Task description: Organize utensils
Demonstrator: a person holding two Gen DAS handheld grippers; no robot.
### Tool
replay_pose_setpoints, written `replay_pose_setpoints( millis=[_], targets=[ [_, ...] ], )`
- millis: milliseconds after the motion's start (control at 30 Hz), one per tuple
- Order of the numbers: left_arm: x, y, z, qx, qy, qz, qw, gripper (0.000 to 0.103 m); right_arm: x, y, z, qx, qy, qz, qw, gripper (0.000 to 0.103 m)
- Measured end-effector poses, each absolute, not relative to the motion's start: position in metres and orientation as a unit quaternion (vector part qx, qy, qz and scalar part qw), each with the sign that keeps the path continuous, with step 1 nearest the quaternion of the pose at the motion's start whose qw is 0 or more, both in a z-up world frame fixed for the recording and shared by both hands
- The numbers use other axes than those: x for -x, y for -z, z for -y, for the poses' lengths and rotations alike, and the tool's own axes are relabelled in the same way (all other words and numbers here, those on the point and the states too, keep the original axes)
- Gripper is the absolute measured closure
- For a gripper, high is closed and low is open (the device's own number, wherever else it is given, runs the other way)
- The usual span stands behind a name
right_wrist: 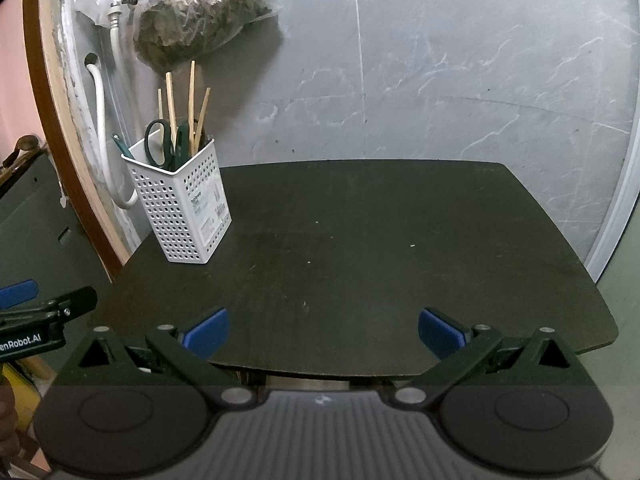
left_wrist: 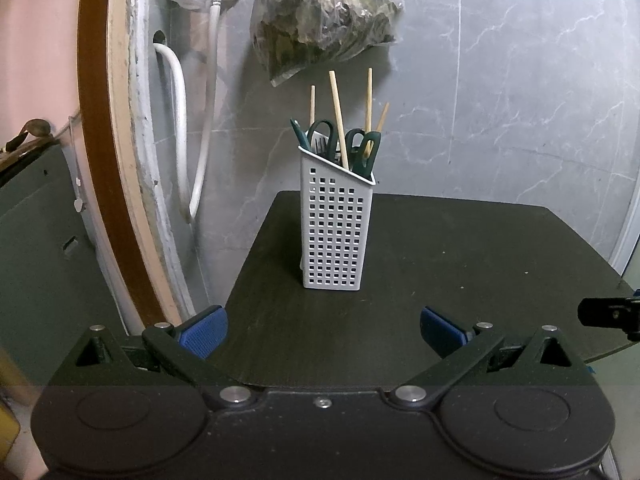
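The white perforated holder (left_wrist: 337, 224) stands upright on the dark table (left_wrist: 460, 280), near its far left corner in the right wrist view. Inside it stand 4 wooden chopsticks (left_wrist: 338, 116) and dark green scissors (left_wrist: 321, 132), along with other green-handled utensils. The left tool (left_wrist: 323, 332) hangs at the table's near edge, facing the holder, blue pads wide apart and empty. The right tool (right_wrist: 323, 332) is likewise spread wide, holding nothing, over the bare tabletop.
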State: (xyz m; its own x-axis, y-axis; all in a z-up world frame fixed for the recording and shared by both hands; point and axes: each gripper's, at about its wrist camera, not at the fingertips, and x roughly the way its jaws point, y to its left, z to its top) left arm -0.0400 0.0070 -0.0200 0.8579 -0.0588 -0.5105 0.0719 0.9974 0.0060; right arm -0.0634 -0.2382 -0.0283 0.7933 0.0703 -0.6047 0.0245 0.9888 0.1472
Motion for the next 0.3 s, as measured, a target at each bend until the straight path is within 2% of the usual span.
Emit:
replay_pose_setpoints(
  millis=[300],
  targets=[
    [0.029, 0.0231, -0.0076, -0.009, 0.034, -0.271, 0.962, 0.001, 0.0527, 0.0305, 0.2368, -0.071, -0.013, -0.33, 0.941, 0.0]
  ],
)
